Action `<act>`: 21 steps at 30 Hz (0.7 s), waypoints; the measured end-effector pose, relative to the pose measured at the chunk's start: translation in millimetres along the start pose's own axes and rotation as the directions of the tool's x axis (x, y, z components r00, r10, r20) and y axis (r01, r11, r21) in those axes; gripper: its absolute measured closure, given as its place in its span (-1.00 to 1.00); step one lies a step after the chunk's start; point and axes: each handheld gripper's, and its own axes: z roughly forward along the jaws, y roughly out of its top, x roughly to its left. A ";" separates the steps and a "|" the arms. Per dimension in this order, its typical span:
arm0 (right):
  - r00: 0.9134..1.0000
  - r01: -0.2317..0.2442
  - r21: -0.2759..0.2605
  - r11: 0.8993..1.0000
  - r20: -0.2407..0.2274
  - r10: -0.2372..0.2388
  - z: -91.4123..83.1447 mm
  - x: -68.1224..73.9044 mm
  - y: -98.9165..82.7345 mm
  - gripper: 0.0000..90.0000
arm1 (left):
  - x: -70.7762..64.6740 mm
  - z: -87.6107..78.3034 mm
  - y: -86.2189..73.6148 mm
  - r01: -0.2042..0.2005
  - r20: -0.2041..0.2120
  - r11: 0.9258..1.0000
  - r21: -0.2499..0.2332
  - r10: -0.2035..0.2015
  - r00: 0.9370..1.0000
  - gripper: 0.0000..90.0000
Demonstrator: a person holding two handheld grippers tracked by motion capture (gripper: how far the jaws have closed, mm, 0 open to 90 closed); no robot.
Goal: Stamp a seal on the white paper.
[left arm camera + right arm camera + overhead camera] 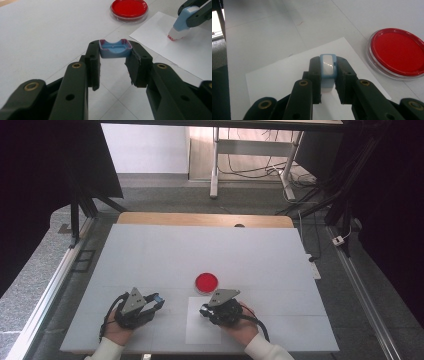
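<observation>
Two claws busy: left claw [113,62] clamped on small blue plastic stamp cap [115,48], right claw [327,75] pressed light-blue stamp [328,67] onto white paper sheet [287,72]. Cap off, inking apparently done; recapping remained.

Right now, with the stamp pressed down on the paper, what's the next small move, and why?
Probably lift the right gripper straight up. It is shut on the blue stamp, whose red-stained base rests on the white paper, so lifting would likely reveal the print. The left gripper holds the stamp's cap clear.
</observation>
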 end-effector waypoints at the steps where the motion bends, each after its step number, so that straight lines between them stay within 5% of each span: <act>1: 1.000 0.001 0.001 1.000 0.001 -0.001 0.0 0.1 0.1 0.68 | -0.1 0.0 0.0 0.000 0.000 1.000 0.000 0.000 1.000 0.42; 21: 1.000 -0.006 0.005 1.000 0.001 0.006 0.6 0.6 -0.4 0.68 | -0.3 0.9 -0.1 0.002 -0.002 1.000 0.002 -0.002 1.000 0.42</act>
